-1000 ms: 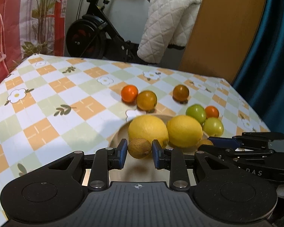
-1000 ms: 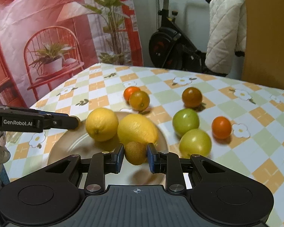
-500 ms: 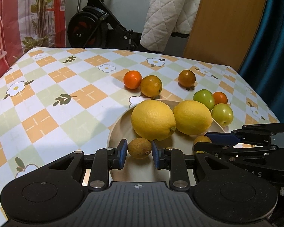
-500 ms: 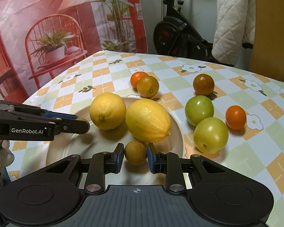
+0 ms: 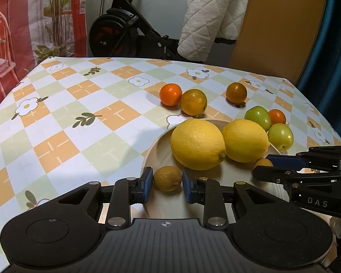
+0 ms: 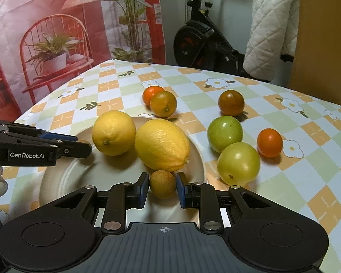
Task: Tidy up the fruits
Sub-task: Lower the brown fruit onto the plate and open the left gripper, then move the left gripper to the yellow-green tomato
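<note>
My left gripper (image 5: 167,182) is shut on a small brownish-yellow fruit (image 5: 167,178) just above the near rim of a pale plate (image 5: 156,150). My right gripper (image 6: 162,186) is shut on a similar small fruit (image 6: 162,183) over the plate's (image 6: 63,177) front right part. Two big lemons (image 5: 197,144) (image 5: 245,140) lie on the plate behind both fruits. Each gripper shows in the other's view: the right gripper (image 5: 259,166) comes in from the right, the left gripper (image 6: 86,146) from the left.
Off the plate, on the checked tablecloth, lie two green fruits (image 6: 225,133) (image 6: 238,161) and several small oranges (image 6: 163,103) (image 6: 231,102) (image 6: 269,142). Beyond the table's far edge stand an exercise bike (image 5: 125,36) and a quilted white cover (image 5: 206,16).
Both grippers have tipped a little and come slightly closer over the plate, each keeping its small fruit. The lemons and loose fruits have not moved.
</note>
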